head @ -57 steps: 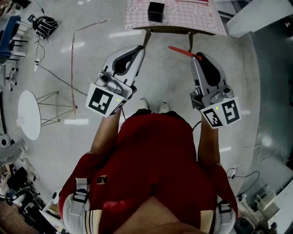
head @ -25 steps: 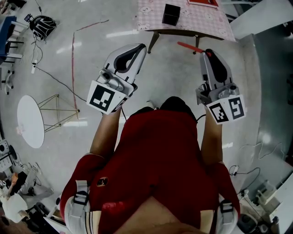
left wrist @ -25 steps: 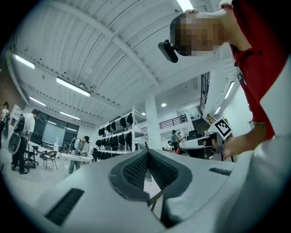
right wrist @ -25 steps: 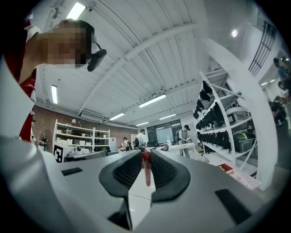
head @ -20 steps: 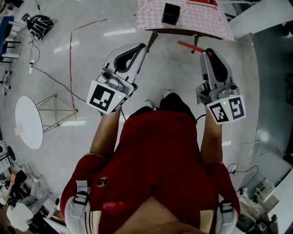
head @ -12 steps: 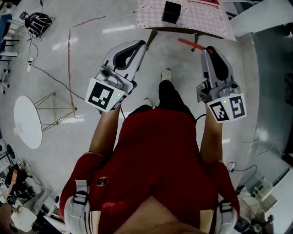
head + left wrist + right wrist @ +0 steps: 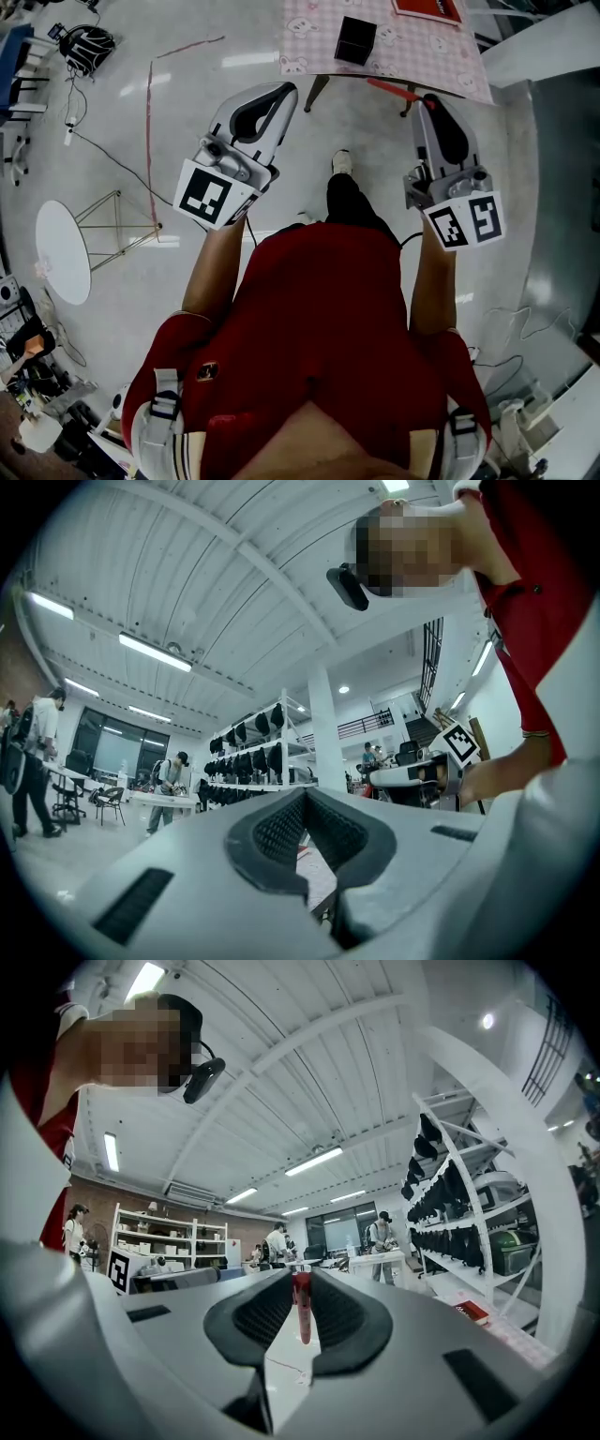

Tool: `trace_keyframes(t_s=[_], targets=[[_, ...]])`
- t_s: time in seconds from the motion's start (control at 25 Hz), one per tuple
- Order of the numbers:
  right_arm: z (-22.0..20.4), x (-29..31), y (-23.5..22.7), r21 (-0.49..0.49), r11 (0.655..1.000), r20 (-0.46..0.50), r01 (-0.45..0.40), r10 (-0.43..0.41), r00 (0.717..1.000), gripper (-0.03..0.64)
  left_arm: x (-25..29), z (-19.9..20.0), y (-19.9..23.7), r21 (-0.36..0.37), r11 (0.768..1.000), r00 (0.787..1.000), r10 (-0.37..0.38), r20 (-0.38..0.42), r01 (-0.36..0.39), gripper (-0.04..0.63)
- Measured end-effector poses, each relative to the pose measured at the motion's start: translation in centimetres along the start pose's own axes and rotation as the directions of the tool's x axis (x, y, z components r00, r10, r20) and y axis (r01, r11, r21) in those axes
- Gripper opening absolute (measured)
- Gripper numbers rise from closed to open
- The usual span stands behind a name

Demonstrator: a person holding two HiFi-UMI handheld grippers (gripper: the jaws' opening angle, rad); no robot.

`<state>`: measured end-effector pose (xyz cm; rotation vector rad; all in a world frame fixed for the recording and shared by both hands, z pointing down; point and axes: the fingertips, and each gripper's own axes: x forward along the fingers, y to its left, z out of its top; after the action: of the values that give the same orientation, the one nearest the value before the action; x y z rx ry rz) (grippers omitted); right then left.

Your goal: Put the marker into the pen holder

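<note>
My right gripper (image 7: 425,97) is shut on a red marker (image 7: 389,89), which sticks out to the left of the jaw tips at the table's near edge. In the right gripper view the marker (image 7: 302,1305) stands upright between the dark pads (image 7: 262,1314). The pen holder (image 7: 356,39), a black open cube, stands on the pink checked table (image 7: 422,52), ahead and left of the marker. My left gripper (image 7: 287,90) hangs over the floor short of the table's left corner, jaws together with nothing in them; its own view shows the tips (image 7: 305,795) meeting.
A red book (image 7: 427,7) lies at the table's far edge. The person's foot (image 7: 342,161) steps forward between the grippers. A small round white table (image 7: 61,244), a wire stand (image 7: 117,220), floor cables and a black bag (image 7: 89,47) are to the left. Shelving and people fill the background.
The table and pen holder have come nearer in the head view as the person stepped forward. Both grippers keep their pose, the marker still in the right one.
</note>
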<state>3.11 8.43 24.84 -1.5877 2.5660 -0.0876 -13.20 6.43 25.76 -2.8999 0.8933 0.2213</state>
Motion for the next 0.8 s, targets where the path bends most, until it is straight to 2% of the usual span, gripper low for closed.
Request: trace_keyframes(t_s=[0.8], targets=[[-2.2, 10.6, -12.5, 0.025, 0.997, -0.059, -0.079, 0.081, 0.995, 0.058, 12.9, -4.9, 8.1, 0.012, 0.997, 0.995, 0.073, -0.069, -0.072, 0.006]])
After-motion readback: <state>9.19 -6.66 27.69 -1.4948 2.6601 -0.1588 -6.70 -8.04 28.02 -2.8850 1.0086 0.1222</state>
